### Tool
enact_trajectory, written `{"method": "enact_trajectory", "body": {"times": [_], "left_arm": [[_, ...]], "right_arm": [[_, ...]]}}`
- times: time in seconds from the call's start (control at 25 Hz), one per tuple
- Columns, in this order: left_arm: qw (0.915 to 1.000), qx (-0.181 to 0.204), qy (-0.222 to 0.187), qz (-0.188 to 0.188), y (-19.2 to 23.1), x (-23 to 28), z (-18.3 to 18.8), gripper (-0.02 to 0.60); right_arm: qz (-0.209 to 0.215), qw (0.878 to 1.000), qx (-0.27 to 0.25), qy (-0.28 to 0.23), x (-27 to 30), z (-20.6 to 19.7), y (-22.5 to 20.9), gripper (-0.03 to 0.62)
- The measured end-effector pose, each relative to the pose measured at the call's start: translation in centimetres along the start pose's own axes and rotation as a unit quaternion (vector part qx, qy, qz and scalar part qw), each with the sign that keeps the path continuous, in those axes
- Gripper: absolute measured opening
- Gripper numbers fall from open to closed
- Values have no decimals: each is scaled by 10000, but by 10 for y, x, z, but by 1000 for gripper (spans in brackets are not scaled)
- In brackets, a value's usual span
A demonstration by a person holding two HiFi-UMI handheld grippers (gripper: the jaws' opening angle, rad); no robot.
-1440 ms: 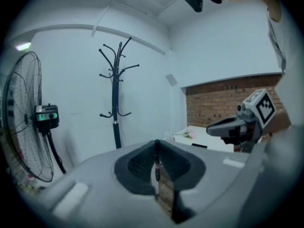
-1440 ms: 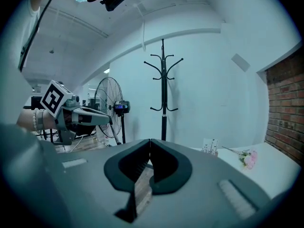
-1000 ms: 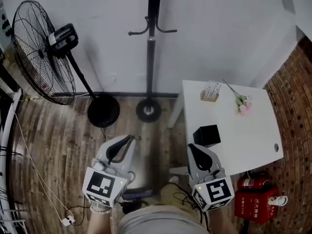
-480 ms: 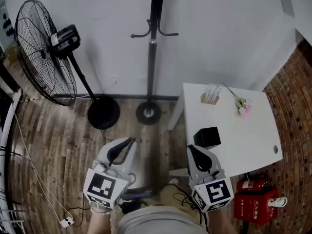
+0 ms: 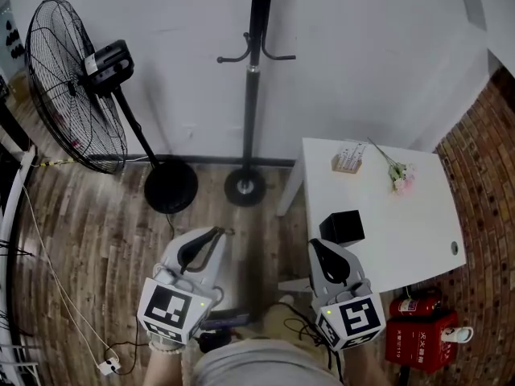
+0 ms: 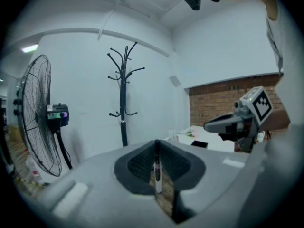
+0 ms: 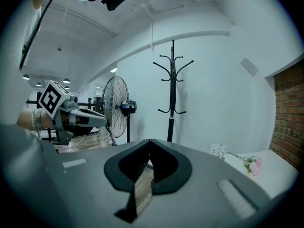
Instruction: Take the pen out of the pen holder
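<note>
My left gripper point(image 5: 216, 233) hovers over the wooden floor, left of the table, shut on a slim pen point(image 6: 156, 167) with a black cap and white barrel that stands upright between its pads. My right gripper point(image 5: 315, 244) hangs at the table's near left corner, just in front of the black cube-shaped pen holder point(image 5: 342, 225), its jaws closed together with nothing between them. Each gripper shows in the other's view: the right gripper point(image 6: 209, 125) and the left gripper point(image 7: 102, 122). I cannot see inside the pen holder.
The white table point(image 5: 402, 215) carries a small card stand point(image 5: 348, 158) and a spray of flowers point(image 5: 398, 174) at its far side. A coat stand point(image 5: 245, 185) and a floor fan point(image 5: 76, 87) stand by the wall. Red fire-extinguisher boxes point(image 5: 422, 332) and cables point(image 5: 109, 364) lie on the floor.
</note>
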State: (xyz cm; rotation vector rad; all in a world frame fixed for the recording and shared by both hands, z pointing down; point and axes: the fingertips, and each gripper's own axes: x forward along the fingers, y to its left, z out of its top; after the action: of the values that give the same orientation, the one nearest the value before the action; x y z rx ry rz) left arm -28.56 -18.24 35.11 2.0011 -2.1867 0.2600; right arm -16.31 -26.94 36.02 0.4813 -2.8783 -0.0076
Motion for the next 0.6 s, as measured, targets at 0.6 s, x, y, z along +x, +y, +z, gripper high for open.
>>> {"method": "enact_trajectory", "body": {"times": [0.6], "left_arm": [[9998,176,-64,-80,-2,0,1,25]], "right_arm": [[-70,9999,-75,-21,-5,1,-1,5]]}}
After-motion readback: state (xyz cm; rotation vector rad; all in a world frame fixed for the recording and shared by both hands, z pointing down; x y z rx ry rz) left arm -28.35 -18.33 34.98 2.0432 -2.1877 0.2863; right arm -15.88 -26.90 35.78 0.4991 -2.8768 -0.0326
